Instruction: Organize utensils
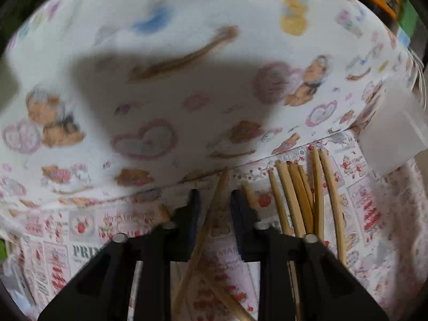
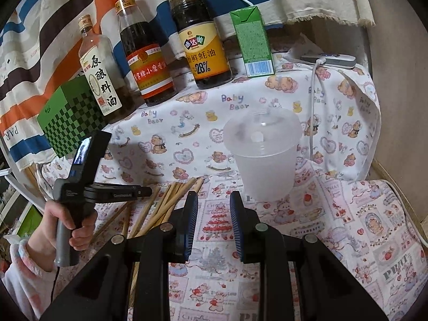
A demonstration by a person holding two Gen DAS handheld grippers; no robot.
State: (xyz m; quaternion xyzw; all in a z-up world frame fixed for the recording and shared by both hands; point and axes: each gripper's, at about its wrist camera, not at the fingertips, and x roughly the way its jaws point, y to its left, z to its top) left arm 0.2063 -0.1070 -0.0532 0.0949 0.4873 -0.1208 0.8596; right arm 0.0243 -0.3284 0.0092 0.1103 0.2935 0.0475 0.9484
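Several wooden chopsticks (image 2: 167, 200) lie in a loose pile on the patterned cloth, left of the right gripper. In the left wrist view, most of the chopsticks (image 1: 302, 195) lie to the right. One chopstick (image 1: 218, 200) runs lengthwise between the jaws of my left gripper (image 1: 215, 203). A gap shows on each side of it, and the picture is blurred. The right wrist view shows a hand (image 2: 80, 230) holding the left gripper (image 2: 147, 191) over the pile. My right gripper (image 2: 214, 208) stands open and empty, just in front of a translucent plastic cup (image 2: 263, 157) that stands upright.
Three sauce bottles (image 2: 144, 61) and two green cartons (image 2: 252, 42) line the back. A small grey device (image 2: 329, 60) with a white cable (image 2: 317, 101) lies at the back right, near a wall. The cup's side (image 1: 396, 133) shows at the right in the left wrist view.
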